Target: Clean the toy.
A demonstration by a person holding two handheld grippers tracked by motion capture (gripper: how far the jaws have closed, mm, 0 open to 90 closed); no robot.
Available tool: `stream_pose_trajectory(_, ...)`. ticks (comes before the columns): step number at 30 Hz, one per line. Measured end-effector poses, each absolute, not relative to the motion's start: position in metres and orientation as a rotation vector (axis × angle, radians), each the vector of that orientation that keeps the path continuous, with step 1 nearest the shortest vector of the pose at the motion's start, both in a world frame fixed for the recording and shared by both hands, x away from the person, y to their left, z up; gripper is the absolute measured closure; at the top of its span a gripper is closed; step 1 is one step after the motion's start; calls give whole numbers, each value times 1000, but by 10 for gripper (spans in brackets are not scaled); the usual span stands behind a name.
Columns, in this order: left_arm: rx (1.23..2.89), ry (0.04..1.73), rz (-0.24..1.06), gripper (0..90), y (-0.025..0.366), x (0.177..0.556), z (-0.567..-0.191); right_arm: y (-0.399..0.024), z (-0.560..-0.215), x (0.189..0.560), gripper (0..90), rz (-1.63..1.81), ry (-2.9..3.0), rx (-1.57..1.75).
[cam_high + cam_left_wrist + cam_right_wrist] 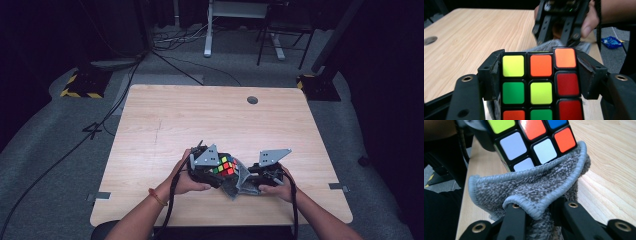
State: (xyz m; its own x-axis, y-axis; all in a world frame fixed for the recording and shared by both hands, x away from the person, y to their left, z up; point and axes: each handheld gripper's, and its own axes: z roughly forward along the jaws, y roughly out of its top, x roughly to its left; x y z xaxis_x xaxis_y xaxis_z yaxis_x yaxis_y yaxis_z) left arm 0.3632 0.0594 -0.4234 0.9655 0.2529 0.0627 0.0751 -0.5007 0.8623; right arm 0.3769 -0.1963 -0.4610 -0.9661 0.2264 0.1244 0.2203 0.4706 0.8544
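A person works at a wooden table, near its front edge. The left gripper pinches a puzzle cube between its jaws, above the tabletop. The right gripper has its jaws pressed onto a grey cloth, which touches the cube's lower face. Rubbing hard could probably twist a layer or push the cube out of the jaws.

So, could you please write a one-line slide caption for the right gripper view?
The right gripper holds a grey cloth against the white face of a Rubik's cube above the wooden table.
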Motion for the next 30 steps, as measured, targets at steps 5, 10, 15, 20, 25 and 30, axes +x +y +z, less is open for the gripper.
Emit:
stream_pose_trajectory(5, 2106, 232, 210, 310, 60, 364, -425, -196, -458, 376, 794, 1577, 2664, 409)
stream_pose_trajectory(10, 2136, 219, 201, 309, 61, 365, -427, -198, -457, 376, 794, 1590, 2658, 409)
stream_pose_trajectory(15, 2179, 204, 205, 313, 60, 365, -429, -199, -458, 376, 794, 1586, 2654, 410)
stream_pose_trajectory(20, 2221, 192, 218, 319, 59, 366, -433, -199, -459, 379, 794, 1573, 2664, 422)
stream_pose_trajectory(25, 2229, 185, 211, 322, 59, 366, -435, -198, -459, 378, 795, 1568, 2664, 419)
stream_pose_trajectory(30, 2270, 186, 226, 326, 57, 367, -438, -198, -459, 378, 795, 1577, 2647, 437)
